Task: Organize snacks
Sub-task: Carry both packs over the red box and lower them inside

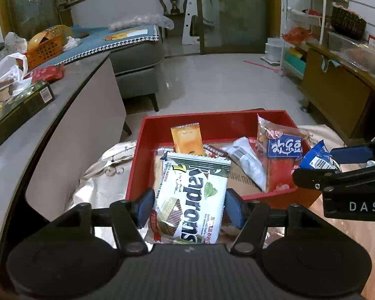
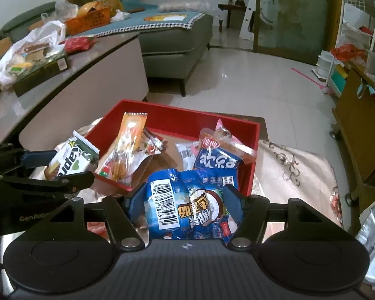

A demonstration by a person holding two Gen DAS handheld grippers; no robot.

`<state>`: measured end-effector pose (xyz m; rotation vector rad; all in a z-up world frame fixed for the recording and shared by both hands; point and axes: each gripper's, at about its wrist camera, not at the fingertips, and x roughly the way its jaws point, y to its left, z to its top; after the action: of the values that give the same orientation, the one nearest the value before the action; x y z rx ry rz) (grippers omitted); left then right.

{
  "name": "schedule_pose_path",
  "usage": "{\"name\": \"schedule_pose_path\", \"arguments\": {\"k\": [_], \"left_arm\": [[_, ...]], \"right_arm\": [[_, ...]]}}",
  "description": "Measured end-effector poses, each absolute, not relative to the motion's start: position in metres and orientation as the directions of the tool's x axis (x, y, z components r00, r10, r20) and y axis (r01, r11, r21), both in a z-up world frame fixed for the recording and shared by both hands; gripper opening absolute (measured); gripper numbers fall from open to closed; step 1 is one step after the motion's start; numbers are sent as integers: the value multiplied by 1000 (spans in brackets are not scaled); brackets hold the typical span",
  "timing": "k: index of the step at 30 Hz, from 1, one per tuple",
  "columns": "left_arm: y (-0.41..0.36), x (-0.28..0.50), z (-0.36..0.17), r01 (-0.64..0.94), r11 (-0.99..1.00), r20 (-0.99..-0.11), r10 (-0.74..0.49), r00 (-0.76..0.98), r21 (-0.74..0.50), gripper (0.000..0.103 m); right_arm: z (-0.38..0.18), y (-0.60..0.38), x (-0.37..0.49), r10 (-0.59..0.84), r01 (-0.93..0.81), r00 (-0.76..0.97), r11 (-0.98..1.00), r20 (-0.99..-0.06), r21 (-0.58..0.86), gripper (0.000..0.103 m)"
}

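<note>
The lower end of the white wafer packet (image 1: 190,200) is cut off behind the left gripper's (image 1: 189,206) dark body, and the bottom of the blue crinkled bag (image 2: 191,205) is hidden the same way under the right gripper (image 2: 185,203). In the left wrist view the right gripper shows only as a black arm entering from the right edge with a corner of that blue bag beside it. Both grippers tilt downward toward the red box (image 1: 142,155), side by side above its near wall. The left fingers (image 1: 145,206), blue-padded, stand partly closed and press on the wafer packet's two long edges, holding it upright. The right fingers (image 2: 233,203) stand somewhat wider and clamp the glossy blue bag, barcode facing up. The box is shallow, straight-walled cardboard resting on a pale embroidered cloth (image 2: 295,172). Inside lie an orange sachet (image 1: 186,138), a clear wrapped stick (image 1: 247,162), and a red-and-blue pack (image 1: 281,155) leaning on the far right wall. The grey bench (image 1: 70,95) at left carries a dark flat carton (image 1: 20,111) and plastic bags whose contents are hard to make out.
</note>
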<state>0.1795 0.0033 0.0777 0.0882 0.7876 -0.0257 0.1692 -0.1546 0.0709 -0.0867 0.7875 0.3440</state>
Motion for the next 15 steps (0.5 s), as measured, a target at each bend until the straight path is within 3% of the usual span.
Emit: {"name": "schedule_pose_path", "arguments": {"k": [15], "left_arm": [[-1, 184, 81, 44, 996, -690, 20, 723, 75, 55]], "right_arm": [[76, -155, 172, 259, -313, 686, 949, -680, 45, 72]]}}
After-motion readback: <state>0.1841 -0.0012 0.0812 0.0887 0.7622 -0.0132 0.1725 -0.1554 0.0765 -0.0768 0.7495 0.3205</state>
